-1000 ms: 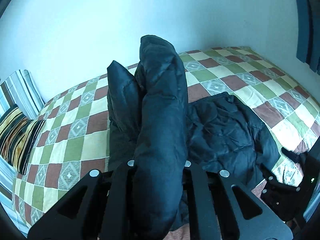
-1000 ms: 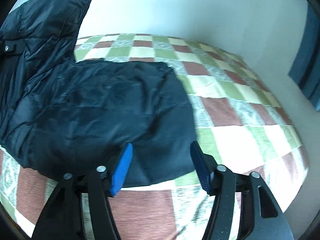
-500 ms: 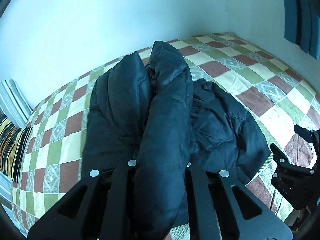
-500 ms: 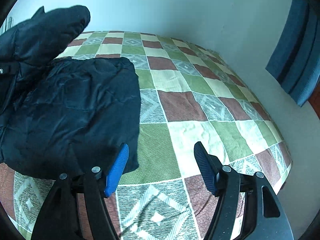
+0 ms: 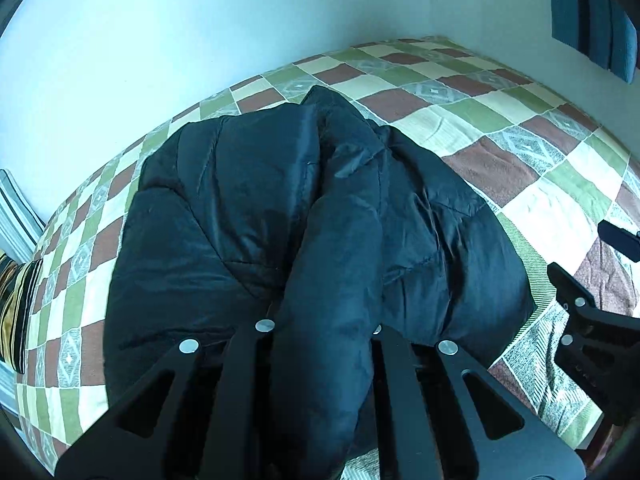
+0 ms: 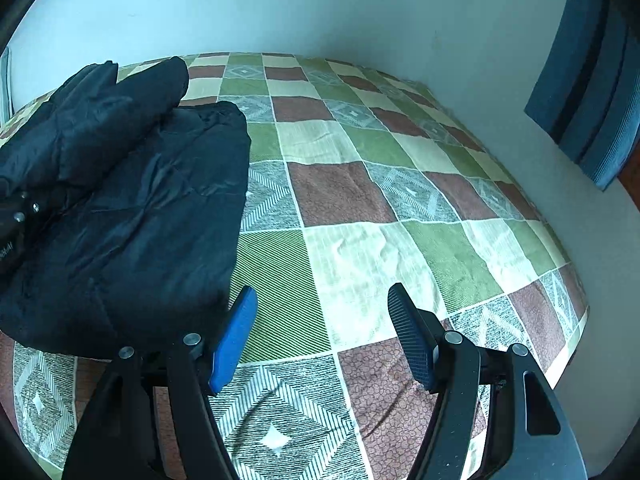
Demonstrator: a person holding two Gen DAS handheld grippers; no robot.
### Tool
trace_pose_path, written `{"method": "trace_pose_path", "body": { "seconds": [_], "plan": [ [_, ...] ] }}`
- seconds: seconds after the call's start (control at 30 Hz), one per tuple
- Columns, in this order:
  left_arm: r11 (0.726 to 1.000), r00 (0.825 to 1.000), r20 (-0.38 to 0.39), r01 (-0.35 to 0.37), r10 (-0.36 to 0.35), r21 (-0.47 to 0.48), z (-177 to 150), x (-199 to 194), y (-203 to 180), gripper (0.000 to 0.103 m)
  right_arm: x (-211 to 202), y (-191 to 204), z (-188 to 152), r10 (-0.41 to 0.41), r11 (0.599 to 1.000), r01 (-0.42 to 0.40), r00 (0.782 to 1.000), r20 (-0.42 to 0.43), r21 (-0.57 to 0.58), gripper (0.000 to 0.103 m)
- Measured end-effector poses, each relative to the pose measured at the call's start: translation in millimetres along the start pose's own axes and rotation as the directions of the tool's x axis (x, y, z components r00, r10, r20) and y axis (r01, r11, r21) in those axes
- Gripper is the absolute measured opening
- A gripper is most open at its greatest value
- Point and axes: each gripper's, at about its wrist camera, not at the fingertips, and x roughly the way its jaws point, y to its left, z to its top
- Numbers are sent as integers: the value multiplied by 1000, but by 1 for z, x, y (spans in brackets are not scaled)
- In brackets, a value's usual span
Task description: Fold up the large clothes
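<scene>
My bed, spread with a checked quilt of green, cream and brown, carries the dark puffy jacket on its left side; striped pillows lie far left.

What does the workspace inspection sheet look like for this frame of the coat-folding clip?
Surface: bed with checked bedspread in green, cream and brown.
Job's things: black padded jacket lying on the bedspread, one sleeve raised off it.
Clutter: striped pillow at the bed's far left edge.
Grippers: left gripper shut on the sleeve; right gripper open, blue pads empty, beside the jacket's edge.
Cables: nothing seen.
Surroundings: pale wall behind the bed; blue curtain at right.
</scene>
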Motion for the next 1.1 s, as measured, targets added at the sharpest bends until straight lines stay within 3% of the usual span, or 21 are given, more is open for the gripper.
{"method": "trace_pose_path", "body": {
  "seconds": [0.4, 0.57, 0.63, 0.73, 0.8, 0.87, 0.97, 1.1],
  "plan": [
    [1000, 1000, 23, -20, 20, 14, -2, -4, -5, 12, 0, -3, 0, 1, 1000, -1, 1000, -11, 1, 67],
    [1000, 998, 60, -10, 11, -15, 3, -22, -4, 25, -8, -3, 4, -2, 1000, 2, 1000, 2, -5, 67],
    [999, 996, 85, 28, -25, -34, 4, -35, -1, 40, -13, -3, 6, -4, 1000, 4, 1000, 10, -7, 67],
    [996, 989, 135, 67, -59, -58, 5, -63, 6, 42, -21, -3, 10, 3, 1000, -2, 1000, 23, -8, 67],
    [997, 982, 182, 52, -41, -53, 4, -85, 11, 51, -25, -1, 15, 8, 1000, -8, 999, 32, -13, 67],
    [997, 977, 214, 38, -23, -65, 1, -105, 26, 53, -33, 2, 19, 24, 1000, -23, 999, 43, -16, 67],
    [989, 969, 243, -17, 52, -146, -7, -128, 64, 61, -48, 9, 32, 68, 998, -66, 995, 69, -19, 67],
    [958, 954, 203, -174, 221, -228, -23, -122, 116, 62, -66, 25, 49, 146, 989, -144, 984, 101, -32, 67]
  ]
}}
